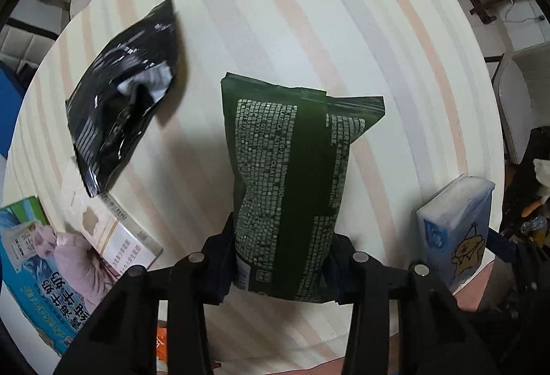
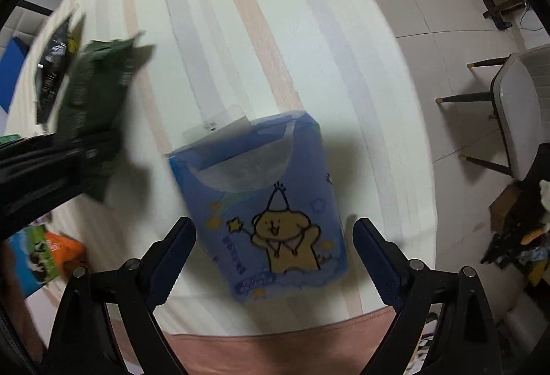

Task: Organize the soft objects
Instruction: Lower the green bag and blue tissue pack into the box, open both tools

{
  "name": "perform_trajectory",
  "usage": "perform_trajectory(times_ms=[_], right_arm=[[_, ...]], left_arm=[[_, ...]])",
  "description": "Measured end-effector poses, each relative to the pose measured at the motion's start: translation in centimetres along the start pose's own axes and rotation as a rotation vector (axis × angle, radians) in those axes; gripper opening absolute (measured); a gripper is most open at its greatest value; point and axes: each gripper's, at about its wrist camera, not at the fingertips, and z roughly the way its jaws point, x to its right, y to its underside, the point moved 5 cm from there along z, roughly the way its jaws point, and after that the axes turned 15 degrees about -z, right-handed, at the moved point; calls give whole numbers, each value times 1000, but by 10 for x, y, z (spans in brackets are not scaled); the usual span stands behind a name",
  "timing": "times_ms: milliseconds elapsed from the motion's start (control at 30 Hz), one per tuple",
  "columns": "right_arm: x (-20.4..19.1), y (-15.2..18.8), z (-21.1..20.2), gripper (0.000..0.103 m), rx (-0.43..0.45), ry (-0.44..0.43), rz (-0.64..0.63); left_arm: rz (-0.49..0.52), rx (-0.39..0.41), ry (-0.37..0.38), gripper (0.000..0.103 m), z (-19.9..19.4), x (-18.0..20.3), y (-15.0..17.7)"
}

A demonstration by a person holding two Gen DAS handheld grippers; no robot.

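The left gripper [image 1: 283,258] is clenched on the lower end of the green pack [image 1: 292,175], holding it above the striped desk [image 1: 309,14]. The right gripper [image 2: 275,254] is spread wide, its fingers apart on either side of the blue tissue pack [image 2: 264,203], touching neither side. That pack sits near the desk's front edge. Bare striped surface stretches ahead of both grippers. A black pouch [image 1: 120,113] lies well to the left. Boxes [image 1: 31,272] at the left rim are cut off; in the right wrist view the green pack is blurred.
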Motion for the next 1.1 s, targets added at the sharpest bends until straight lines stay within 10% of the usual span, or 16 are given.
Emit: perform_trajectory(times_ms=[133, 367, 700, 1100], right_arm=[[-2, -2, 7, 91, -10, 45, 10], [-12, 6, -12, 45, 44, 78, 32], [-73, 54, -81, 43, 161, -88, 14], [-294, 73, -169, 43, 290, -247, -249]], left_arm=[[-4, 21, 9, 34, -6, -11, 5], [-24, 81, 43, 31, -21, -32, 34], [-89, 206, 226, 31, -109, -112, 128], [-315, 418, 249, 31, -198, -315, 173]])
